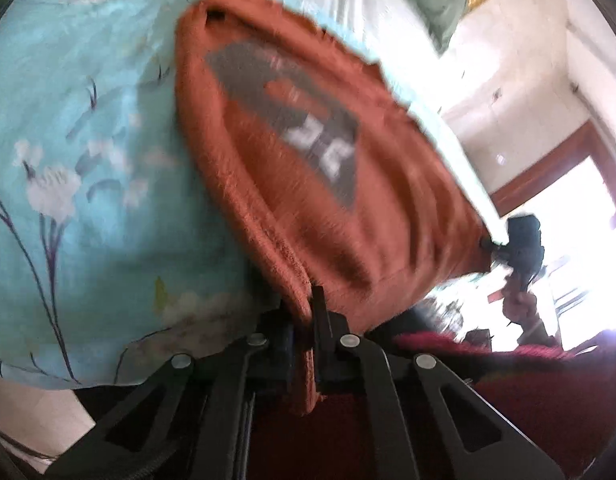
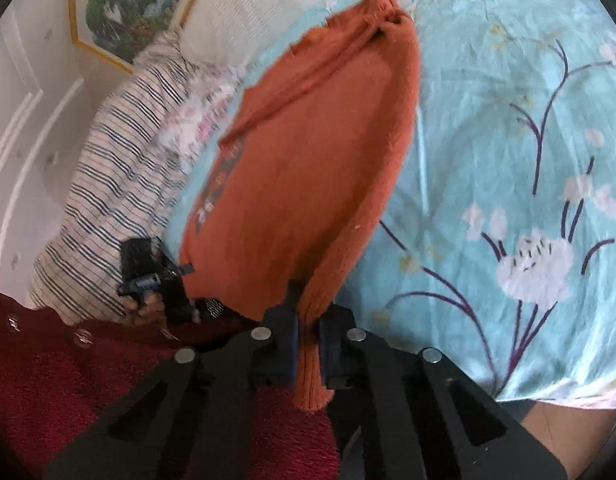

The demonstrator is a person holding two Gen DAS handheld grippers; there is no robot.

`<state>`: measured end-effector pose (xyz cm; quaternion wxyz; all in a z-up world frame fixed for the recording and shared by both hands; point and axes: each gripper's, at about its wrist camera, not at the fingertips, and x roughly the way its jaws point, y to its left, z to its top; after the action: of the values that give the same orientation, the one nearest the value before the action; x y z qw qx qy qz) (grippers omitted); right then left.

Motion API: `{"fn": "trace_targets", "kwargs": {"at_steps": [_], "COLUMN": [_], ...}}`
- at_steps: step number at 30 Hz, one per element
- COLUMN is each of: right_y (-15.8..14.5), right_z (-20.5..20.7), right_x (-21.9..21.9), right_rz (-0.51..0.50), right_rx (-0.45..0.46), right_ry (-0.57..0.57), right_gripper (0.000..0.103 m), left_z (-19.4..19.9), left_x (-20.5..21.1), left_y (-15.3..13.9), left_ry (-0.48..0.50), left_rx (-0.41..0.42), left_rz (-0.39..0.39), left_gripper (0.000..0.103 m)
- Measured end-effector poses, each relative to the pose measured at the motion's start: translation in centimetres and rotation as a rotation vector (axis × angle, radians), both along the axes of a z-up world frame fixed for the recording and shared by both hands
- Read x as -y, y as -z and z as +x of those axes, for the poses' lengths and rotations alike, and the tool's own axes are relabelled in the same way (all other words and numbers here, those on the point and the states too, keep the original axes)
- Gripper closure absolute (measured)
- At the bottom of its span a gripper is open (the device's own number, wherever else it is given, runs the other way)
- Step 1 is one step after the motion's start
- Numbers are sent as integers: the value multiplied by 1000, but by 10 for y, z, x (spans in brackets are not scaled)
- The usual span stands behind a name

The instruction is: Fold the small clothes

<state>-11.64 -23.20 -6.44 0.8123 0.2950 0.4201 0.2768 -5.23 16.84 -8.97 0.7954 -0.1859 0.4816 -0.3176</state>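
Note:
An orange knitted garment (image 1: pixel 308 152) with a grey printed patch is held stretched above the light blue floral bed sheet (image 1: pixel 76 140). My left gripper (image 1: pixel 306 320) is shut on one edge of the garment. My right gripper (image 2: pixel 308 320) is shut on another edge of the same garment (image 2: pixel 308 152). The right gripper shows in the left wrist view (image 1: pixel 516 240) at the far corner of the cloth. The left gripper shows in the right wrist view (image 2: pixel 156 272) at the cloth's left corner. The garment's far end hangs toward the sheet (image 2: pixel 508 140).
A striped pillow (image 2: pixel 116 176) lies at the bed's head, under a framed picture (image 2: pixel 124 4). The person's dark red sweater (image 2: pixel 60 368) is close below the grippers. A bright window or doorway (image 1: pixel 568 208) is on the right.

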Motion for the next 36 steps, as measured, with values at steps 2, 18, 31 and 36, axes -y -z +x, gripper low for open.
{"fn": "trace_targets", "kwargs": {"at_steps": [2,18,31,36], "right_y": [-15,-123,-109,-82], "right_z": [-4,84,260,304], "right_x": [4,31,44,50], "right_rz": [59,92,-142,-162], "right_rx": [67,354,162,77], "right_ry": [20,234,332,335], "right_gripper": [95,95,95,95], "left_z": [-6,95,282,324], "left_x": [-3,-22,-7,-7], "left_y": [-26,-138,-99,-69], "left_ry": [-32,-342,-440,-454], "left_rx": [65,373,259,188], "left_rz": [-54,-109,37,70], "left_gripper": [99,99,99,99]}}
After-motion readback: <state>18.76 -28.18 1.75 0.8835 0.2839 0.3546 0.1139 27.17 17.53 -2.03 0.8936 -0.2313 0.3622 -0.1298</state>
